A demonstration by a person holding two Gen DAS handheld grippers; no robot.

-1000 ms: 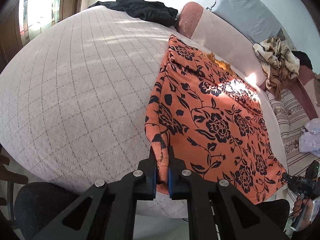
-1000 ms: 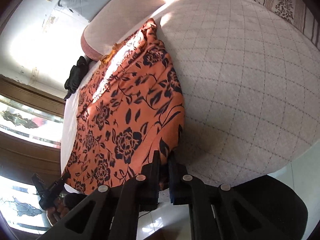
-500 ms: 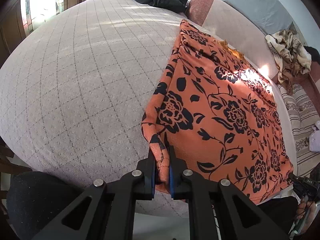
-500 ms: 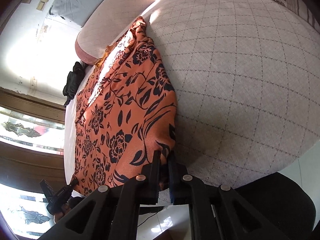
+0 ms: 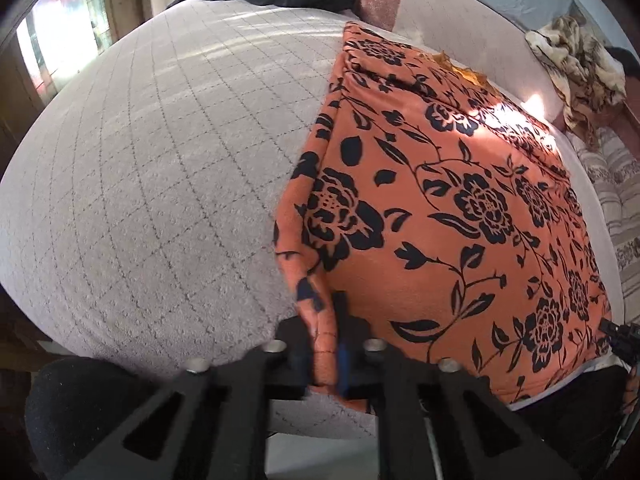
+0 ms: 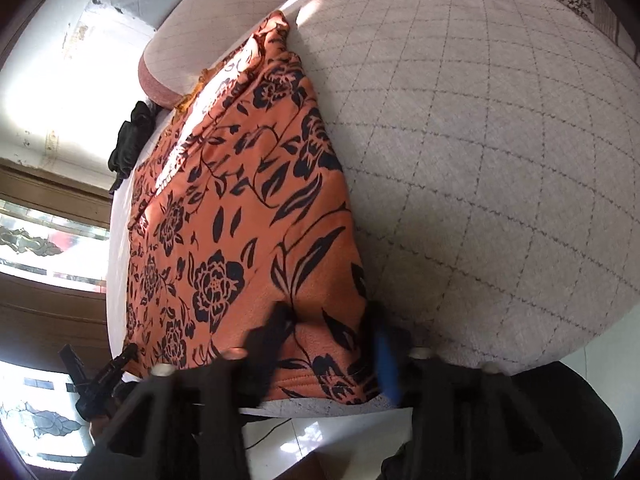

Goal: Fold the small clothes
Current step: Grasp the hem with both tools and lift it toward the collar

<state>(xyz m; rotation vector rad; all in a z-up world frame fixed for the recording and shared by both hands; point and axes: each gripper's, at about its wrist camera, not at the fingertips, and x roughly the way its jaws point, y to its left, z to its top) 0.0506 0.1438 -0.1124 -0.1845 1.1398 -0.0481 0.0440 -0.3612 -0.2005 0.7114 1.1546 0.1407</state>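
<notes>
R tool (image 6: 328,344) jaws just parted off orange cloth (image 6: 248,216); L tool (image 5: 326,344) clamps corner.

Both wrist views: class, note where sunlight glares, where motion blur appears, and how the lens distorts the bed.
Left wrist view: sunlight washes out the orange floral garment, the left tongs smear slightly; right wrist view: the window wall blows out, the right tongs blur; both bulge the quilted bed cover.
</notes>
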